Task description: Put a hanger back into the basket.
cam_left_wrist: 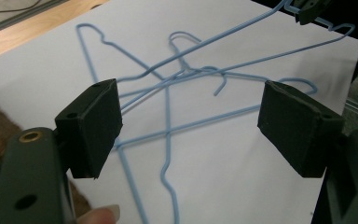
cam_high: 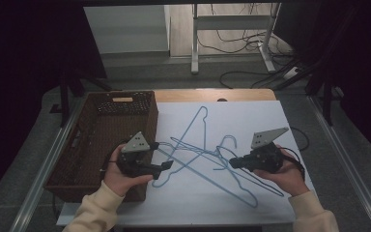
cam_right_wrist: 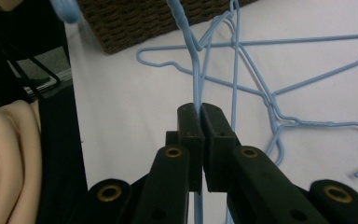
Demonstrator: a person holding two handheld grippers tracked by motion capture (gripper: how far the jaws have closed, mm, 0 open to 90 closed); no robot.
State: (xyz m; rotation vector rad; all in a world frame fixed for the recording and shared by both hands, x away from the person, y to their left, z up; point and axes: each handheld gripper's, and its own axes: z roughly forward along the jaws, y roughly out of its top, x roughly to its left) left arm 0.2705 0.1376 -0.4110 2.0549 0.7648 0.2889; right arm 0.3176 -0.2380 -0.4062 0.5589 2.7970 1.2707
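A tangle of light blue wire hangers (cam_high: 200, 152) lies on the white sheet (cam_high: 251, 116). My right gripper (cam_high: 232, 163) is shut on the wire of one hanger (cam_right_wrist: 196, 79), pinched between its black pads (cam_right_wrist: 200, 112); that wire runs up and away from the jaws. In the left gripper view the held hanger (cam_left_wrist: 242, 30) slants up to the right gripper (cam_left_wrist: 307, 11) at the top right corner. My left gripper (cam_high: 163, 170) hovers at the left edge of the tangle, and its jaws (cam_left_wrist: 193, 112) stand wide open with nothing between them and the hangers lying beyond.
A brown wicker basket (cam_high: 147, 125) stands at the left of the sheet, close behind my left hand; its wall (cam_right_wrist: 135, 18) is at the top of the right gripper view. Bare wood (cam_high: 212, 94) runs along the far table edge. Cables and a stand lie on the floor beyond.
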